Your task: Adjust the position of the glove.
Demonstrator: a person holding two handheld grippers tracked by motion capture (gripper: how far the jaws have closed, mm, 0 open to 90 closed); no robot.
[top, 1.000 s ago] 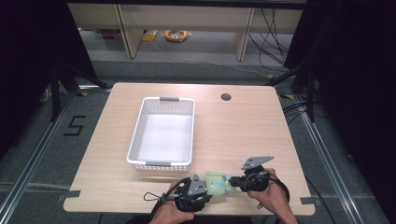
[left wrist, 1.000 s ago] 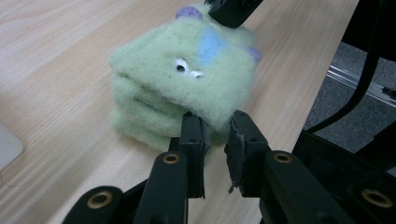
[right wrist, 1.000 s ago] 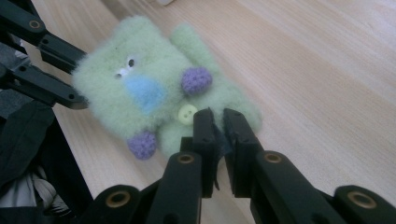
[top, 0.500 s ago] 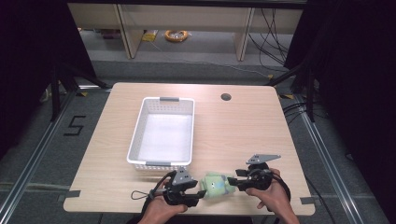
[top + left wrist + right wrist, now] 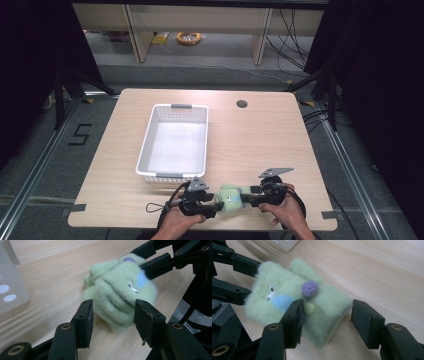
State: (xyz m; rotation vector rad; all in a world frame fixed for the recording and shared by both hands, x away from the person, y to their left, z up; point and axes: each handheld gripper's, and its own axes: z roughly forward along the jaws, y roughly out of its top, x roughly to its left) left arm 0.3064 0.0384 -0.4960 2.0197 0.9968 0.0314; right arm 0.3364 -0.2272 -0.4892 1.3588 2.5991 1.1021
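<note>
A white plastic basket (image 5: 174,142) with perforated walls sits on the left half of the wooden bench (image 5: 260,145), long side running away from the person. A round cable hole (image 5: 242,104) is near the bench's far edge. On the floor beyond lies a coil of orange cable (image 5: 189,37).

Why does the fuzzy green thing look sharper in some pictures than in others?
High view: the green felt pouch is small and soft, the surroundings dark. Left gripper view: its fibres are fairly crisp. Right gripper view: its near edge blurs, and the purple knit button looks hazy.
</note>
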